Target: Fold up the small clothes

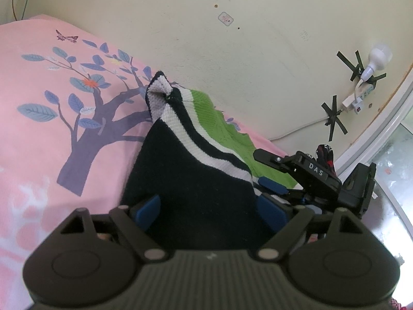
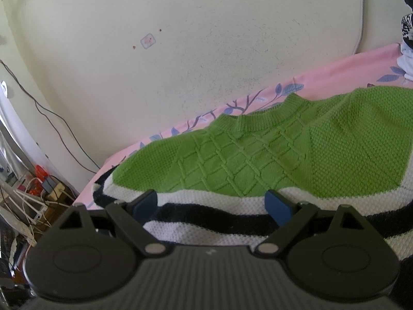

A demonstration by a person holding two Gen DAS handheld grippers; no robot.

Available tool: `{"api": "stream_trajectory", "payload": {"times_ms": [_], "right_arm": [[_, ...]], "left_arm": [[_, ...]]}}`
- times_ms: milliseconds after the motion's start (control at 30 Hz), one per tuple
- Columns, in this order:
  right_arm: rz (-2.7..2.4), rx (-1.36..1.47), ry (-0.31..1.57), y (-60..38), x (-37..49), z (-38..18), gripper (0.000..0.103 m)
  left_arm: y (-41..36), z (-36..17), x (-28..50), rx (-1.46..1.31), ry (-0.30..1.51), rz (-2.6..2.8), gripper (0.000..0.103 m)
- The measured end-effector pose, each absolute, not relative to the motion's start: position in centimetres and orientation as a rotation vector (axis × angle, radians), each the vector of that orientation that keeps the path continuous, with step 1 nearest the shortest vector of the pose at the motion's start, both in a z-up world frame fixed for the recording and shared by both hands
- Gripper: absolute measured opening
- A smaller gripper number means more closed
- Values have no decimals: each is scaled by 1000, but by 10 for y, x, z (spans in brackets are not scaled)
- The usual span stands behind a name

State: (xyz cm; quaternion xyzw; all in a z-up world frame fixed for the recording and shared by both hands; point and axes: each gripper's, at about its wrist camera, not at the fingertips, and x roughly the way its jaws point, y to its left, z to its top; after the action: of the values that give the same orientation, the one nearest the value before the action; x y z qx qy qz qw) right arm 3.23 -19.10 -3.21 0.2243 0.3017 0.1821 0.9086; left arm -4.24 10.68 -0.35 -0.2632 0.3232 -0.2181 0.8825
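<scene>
One readable marking: white letters "DAS".

In the left wrist view, at the lower right of the frame, the letters "DAS" stand in white on the black plastic body of the other tongs (image 1: 316,169). The small pale square sticker on the cream wall (image 1: 226,18), upper middle, carries a pinkish print too small to read; likewise in the right wrist view.

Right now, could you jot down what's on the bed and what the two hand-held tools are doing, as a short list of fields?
Surface: pink bedsheet with a tree print
Garment: knitted sweater, green with white and navy stripes, lying on the sheet
Sweater corner: one striped corner sticks up
Left tool: jaws wide, navy part of the sweater between the pads, not pinched
Right tool: jaws open over the striped hem
Background: cream wall with a taped-up bulb
</scene>
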Motion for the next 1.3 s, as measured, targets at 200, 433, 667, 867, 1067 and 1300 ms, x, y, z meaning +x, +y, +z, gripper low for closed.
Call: {"api": "stream_trajectory", "payload": {"times_ms": [200,433,667,867,1067,1300], "right_arm": [[375,463,623,-191,32,-32,86],[375,464,623,-191,32,-32,86],[375,465,623,-190,32,-32,86],[376,466,623,-190,32,-31,86],[376,466,623,-189,32,-32,86],[376,467,623,-190,33,-32,86]], "left_arm": [[107,-3,-42,-548,678,-455,86],[108,-3,-42,-547,679,-455,86],[108,-2,-41,-547,681,-456,86],[108,-2,-41,-547,682,-456,86],[108,-2,-41,-548,683,-457,86],[109,-2,-41,-548,684,-457,86]]}}
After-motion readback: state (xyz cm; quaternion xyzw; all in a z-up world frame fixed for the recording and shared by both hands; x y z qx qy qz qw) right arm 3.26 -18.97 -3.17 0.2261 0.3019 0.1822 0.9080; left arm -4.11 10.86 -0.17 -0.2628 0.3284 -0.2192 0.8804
